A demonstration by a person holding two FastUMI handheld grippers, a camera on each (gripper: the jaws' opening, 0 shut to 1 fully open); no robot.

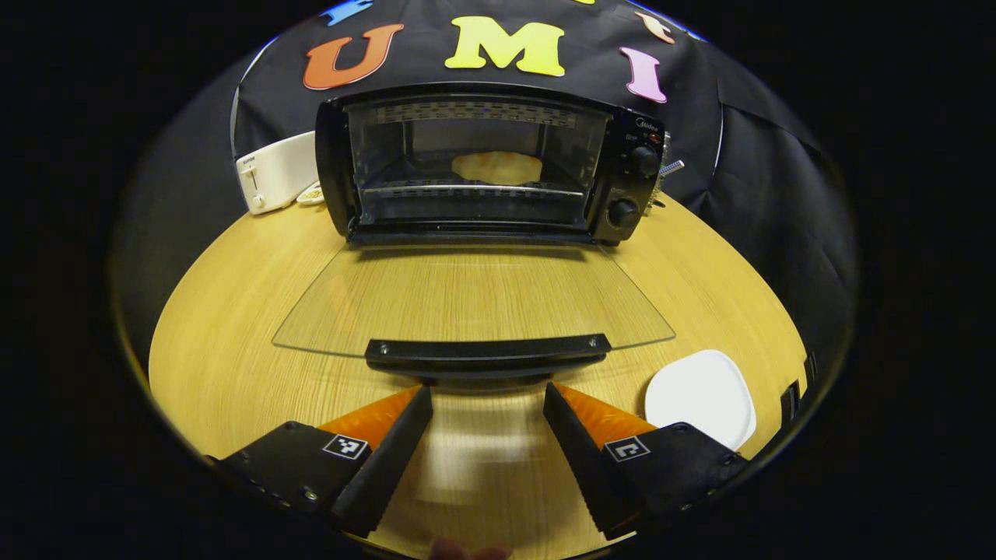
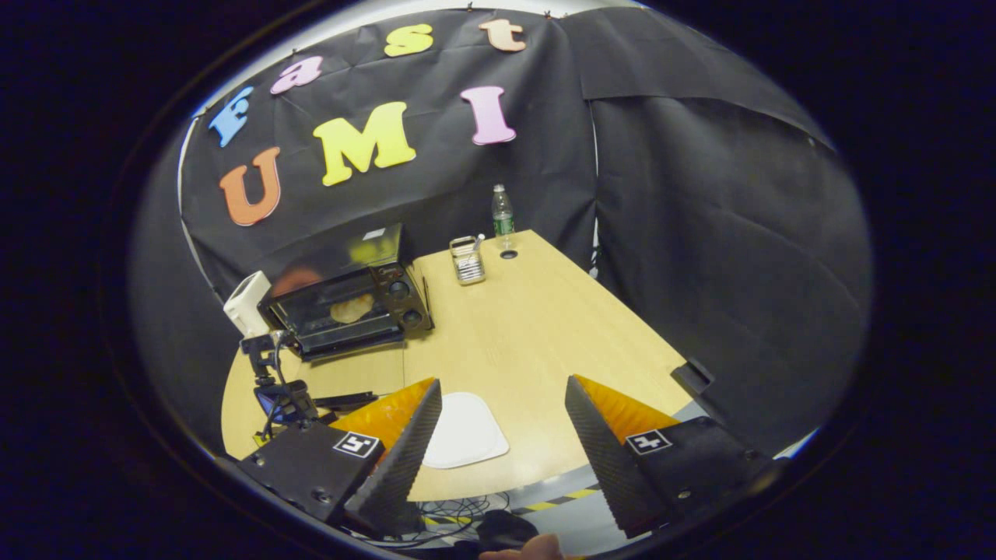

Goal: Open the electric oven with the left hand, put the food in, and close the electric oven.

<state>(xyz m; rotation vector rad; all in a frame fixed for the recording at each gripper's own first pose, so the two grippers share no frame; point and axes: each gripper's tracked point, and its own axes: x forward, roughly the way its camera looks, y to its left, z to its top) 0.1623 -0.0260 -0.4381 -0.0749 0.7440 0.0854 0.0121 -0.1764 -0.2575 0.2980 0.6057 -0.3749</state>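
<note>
Food (image 1: 497, 166) sits on the oven (image 1: 482, 167) rack, glass door (image 1: 475, 299) lying flat; I hold my left claw (image 1: 488, 404) released at its handle (image 1: 488, 354) for closing, right claw (image 2: 503, 404) released, high above the table (image 2: 537, 334).

A white toaster (image 1: 274, 171) stands at the far left of the wooden table (image 1: 233, 311). A white plate (image 1: 702, 397) lies near the front right edge. Far back, a bottle (image 2: 503, 210) stands beside a small metal tray (image 2: 467, 260).
</note>
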